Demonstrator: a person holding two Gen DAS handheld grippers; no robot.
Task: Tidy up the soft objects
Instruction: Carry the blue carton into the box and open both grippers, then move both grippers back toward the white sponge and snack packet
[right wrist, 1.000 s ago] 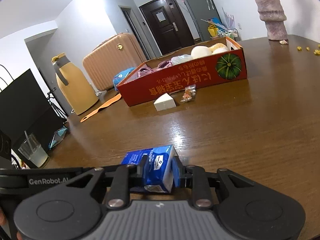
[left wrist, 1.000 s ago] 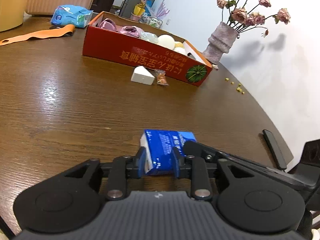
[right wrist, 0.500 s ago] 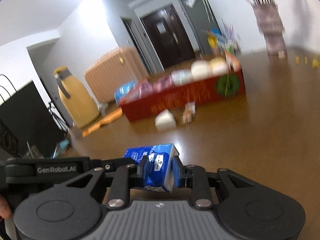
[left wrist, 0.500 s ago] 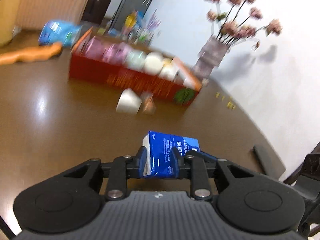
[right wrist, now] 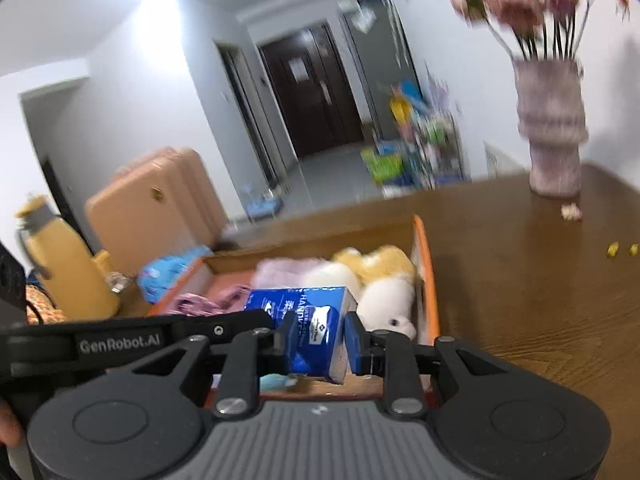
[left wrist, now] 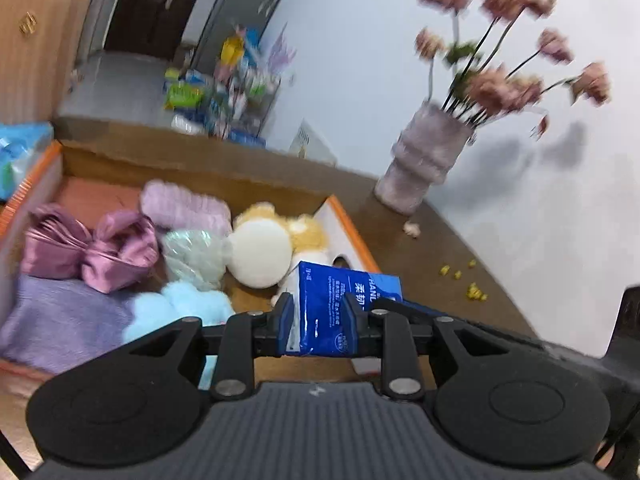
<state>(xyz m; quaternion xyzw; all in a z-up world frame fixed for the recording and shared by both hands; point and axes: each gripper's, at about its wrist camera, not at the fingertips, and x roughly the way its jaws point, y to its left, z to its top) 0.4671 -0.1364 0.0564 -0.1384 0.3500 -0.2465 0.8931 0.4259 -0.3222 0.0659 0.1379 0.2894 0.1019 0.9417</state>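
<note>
Both grippers are shut on the same blue tissue pack (left wrist: pixel 340 312), one at each end, and hold it in the air over the right part of the open cardboard box (left wrist: pixel 344 220). My left gripper (left wrist: pixel 318 318) pinches one end. My right gripper (right wrist: pixel 318 338) pinches the other end of the tissue pack (right wrist: pixel 312 332). The box (right wrist: pixel 424 264) holds several soft things: a pink satin bow (left wrist: pixel 92 252), a purple cloth (left wrist: pixel 64 320), a light blue plush (left wrist: pixel 180 308), a white and yellow plush toy (left wrist: pixel 264 252).
A vase of dried flowers (left wrist: pixel 428 160) stands on the brown table (right wrist: pixel 540 300) to the right of the box. Yellow crumbs (left wrist: pixel 472 290) lie near it. A yellow thermos (right wrist: pixel 68 272) and a blue bag (right wrist: pixel 172 272) stand left of the box. A tan suitcase (right wrist: pixel 156 208) is behind.
Both grippers lifted the tissue pack off the table and carried it forward; it now hangs over the box, which was far off before.
</note>
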